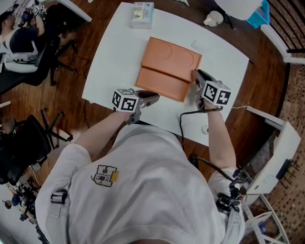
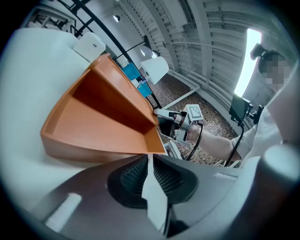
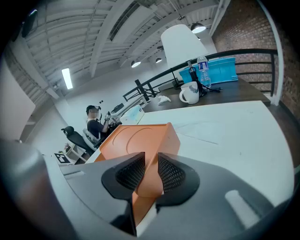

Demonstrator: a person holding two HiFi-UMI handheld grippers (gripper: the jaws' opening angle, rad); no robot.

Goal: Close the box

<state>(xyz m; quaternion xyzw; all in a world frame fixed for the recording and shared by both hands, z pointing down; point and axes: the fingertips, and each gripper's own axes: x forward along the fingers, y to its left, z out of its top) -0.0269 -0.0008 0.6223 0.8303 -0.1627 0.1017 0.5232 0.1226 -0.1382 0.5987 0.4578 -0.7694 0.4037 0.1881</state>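
An orange box (image 1: 169, 69) lies open on the white table (image 1: 109, 62), with a flat panel bearing two round marks at the back and a lower panel in front. My left gripper (image 1: 153, 97) sits at the box's near-left edge. In the left gripper view my left gripper (image 2: 149, 159) has its tips together at the corner of the box (image 2: 103, 117). My right gripper (image 1: 196, 76) is at the box's right side. In the right gripper view my right gripper (image 3: 151, 164) is shut on the wall of the box (image 3: 136, 138).
A small white carton (image 1: 142, 14) lies at the table's far edge and a white mug (image 1: 213, 18) stands on a dark table beyond. A blue bin (image 1: 259, 14) is at the back right. Office chairs (image 1: 24, 143) stand left, where a person sits at a desk.
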